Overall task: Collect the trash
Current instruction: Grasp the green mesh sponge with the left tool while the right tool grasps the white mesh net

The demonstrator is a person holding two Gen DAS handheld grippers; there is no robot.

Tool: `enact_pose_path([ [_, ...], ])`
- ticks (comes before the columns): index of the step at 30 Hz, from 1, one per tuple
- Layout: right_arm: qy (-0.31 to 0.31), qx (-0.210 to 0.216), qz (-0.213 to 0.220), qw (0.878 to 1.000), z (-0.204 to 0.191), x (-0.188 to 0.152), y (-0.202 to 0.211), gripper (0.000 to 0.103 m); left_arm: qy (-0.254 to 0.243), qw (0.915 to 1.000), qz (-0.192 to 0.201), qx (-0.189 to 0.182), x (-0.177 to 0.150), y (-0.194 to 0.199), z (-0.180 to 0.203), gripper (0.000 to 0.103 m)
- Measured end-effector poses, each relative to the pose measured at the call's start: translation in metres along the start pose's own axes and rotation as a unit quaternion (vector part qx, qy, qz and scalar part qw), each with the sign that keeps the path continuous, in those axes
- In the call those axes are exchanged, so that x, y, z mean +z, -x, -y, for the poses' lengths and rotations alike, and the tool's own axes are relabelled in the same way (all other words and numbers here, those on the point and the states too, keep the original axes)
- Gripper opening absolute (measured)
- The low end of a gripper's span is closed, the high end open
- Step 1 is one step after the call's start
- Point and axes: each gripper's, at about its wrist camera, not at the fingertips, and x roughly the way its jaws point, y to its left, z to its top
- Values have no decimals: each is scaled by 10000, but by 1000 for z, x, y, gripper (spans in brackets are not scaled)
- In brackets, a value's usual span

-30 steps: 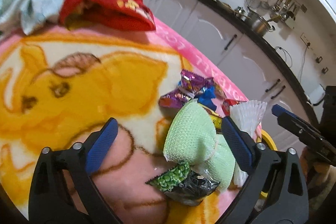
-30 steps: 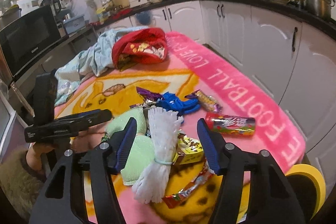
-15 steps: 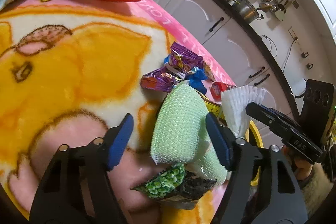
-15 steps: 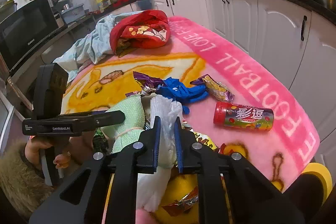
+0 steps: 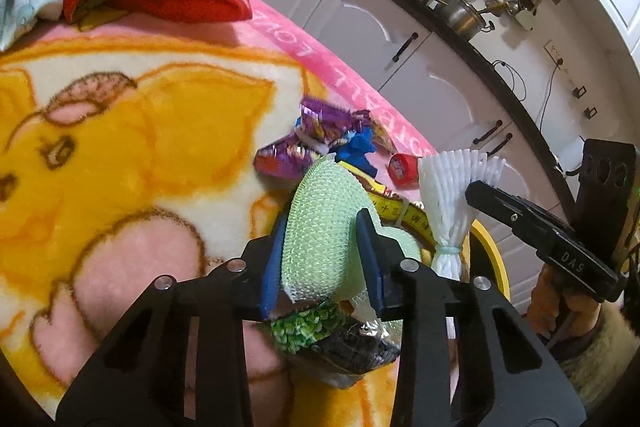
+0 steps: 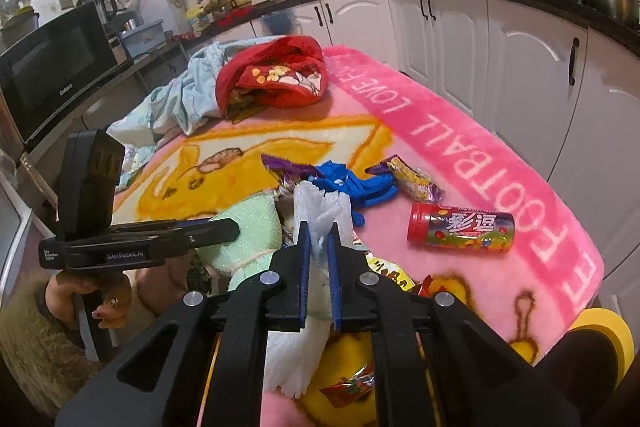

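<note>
My left gripper (image 5: pixel 322 251) is shut on a green foam net sleeve (image 5: pixel 320 223), which also shows in the right wrist view (image 6: pixel 248 227). My right gripper (image 6: pixel 319 247) is shut on a white foam net bundle (image 6: pixel 320 211), seen in the left wrist view (image 5: pixel 452 187) too. A green pea snack bag (image 5: pixel 316 327) lies under the sleeve. Purple wrappers (image 5: pixel 312 135), a blue glove (image 6: pixel 352 183), a red candy tube (image 6: pixel 460 233) and a yellow-purple wrapper (image 6: pixel 416 179) lie on the pink and yellow blanket (image 6: pixel 460 131).
A yellow-rimmed bin (image 6: pixel 604 331) stands at the blanket's near right corner. A red cloth (image 6: pixel 276 75) and a pale blue cloth (image 6: pixel 176 103) lie at the far end. White cabinets (image 6: pixel 520 51) run along the right. A microwave (image 6: pixel 52 67) stands at left.
My left gripper closed from wide open onto the green sleeve. My right gripper closed onto the white bundle half a second ago and still holds it.
</note>
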Motion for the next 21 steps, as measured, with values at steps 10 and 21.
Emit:
enact_pose_path([
  [10,60,94,263,9996,-7,4,23,8,-344,9988,345,79,4,23,28,21],
  [21,6,124,612,9980,-5,7,56,7,-677,9940,814,283,10,53,63,21],
])
